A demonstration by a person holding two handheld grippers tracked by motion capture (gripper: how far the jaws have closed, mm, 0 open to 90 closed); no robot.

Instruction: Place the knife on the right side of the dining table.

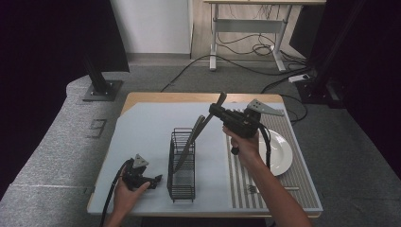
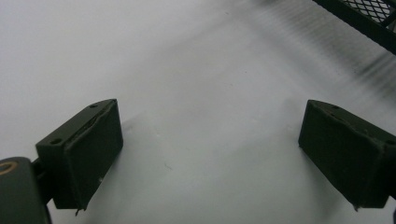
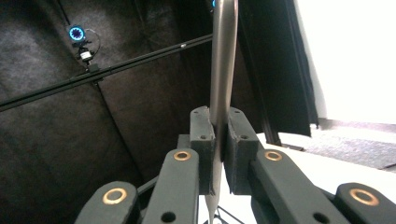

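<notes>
High view: 1 rack (image 1: 182,163), 1 plate (image 1: 280,153); right tongs (image 1: 213,110) clamp 1 utensil (image 1: 191,139) (left tongs (image 1: 158,178) released).

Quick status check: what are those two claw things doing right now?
Right gripper shut on metal utensil, above black wire rack. Left gripper open, low over the mat. Plate off right; nothing in the way.

The left tongs (image 1: 156,179) rest wide open beside the rack (image 1: 182,163). The right tongs (image 1: 213,109), raised above it, are squeezed tight.

Grey metal utensil (image 3: 222,70) (tilted) over rack (image 1: 182,163).
</notes>
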